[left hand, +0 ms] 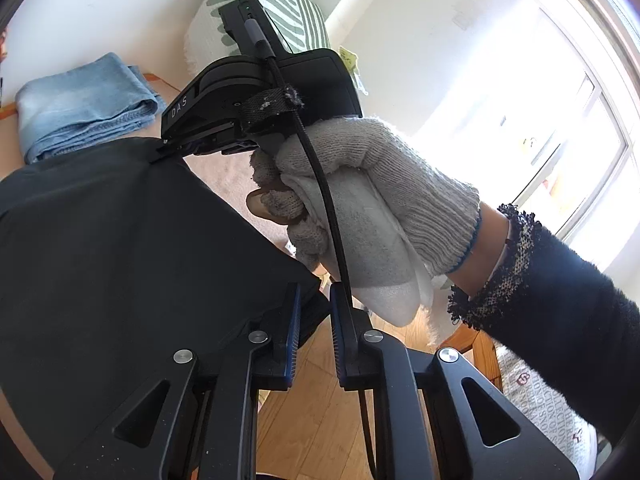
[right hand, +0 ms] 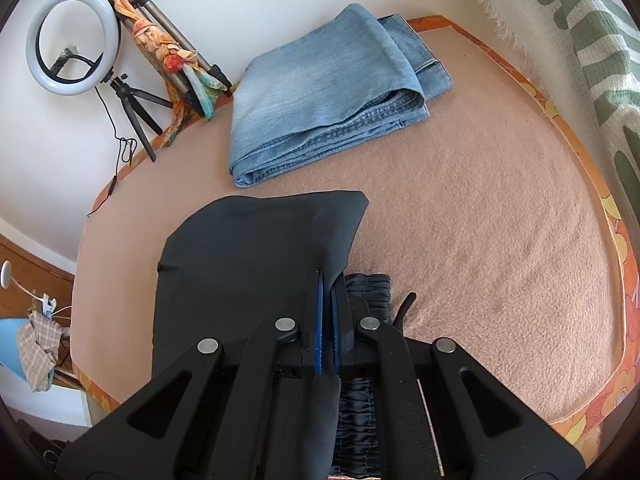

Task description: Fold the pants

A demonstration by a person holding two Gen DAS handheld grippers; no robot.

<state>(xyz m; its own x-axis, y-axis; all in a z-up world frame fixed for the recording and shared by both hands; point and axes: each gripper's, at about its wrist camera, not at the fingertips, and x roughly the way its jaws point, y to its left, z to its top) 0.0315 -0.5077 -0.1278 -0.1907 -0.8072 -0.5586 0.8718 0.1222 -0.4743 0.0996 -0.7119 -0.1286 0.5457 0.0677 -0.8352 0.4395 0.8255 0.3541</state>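
Observation:
The black pants (right hand: 240,264) lie partly doubled over on a pink blanket (right hand: 480,220). Their gathered waistband (right hand: 368,292) and drawstring (right hand: 404,308) show under my right gripper (right hand: 327,308), which is shut on a lifted fold of the black cloth. In the left wrist view a gloved hand (left hand: 380,184) holds that right gripper (left hand: 160,152), whose tips pinch the pants' (left hand: 120,240) upper edge. My left gripper (left hand: 316,320) has its jaws a little apart at the pants' near corner. A bulge of black cloth sits loosely between them.
Folded blue jeans (right hand: 320,92) rest on the blanket beyond the pants. A ring light (right hand: 74,38) and a tripod with a scarf (right hand: 176,52) stand by the white wall at left. A green-striped throw (right hand: 580,40) hangs at right. Wooden floor (left hand: 320,408) shows below the bed edge.

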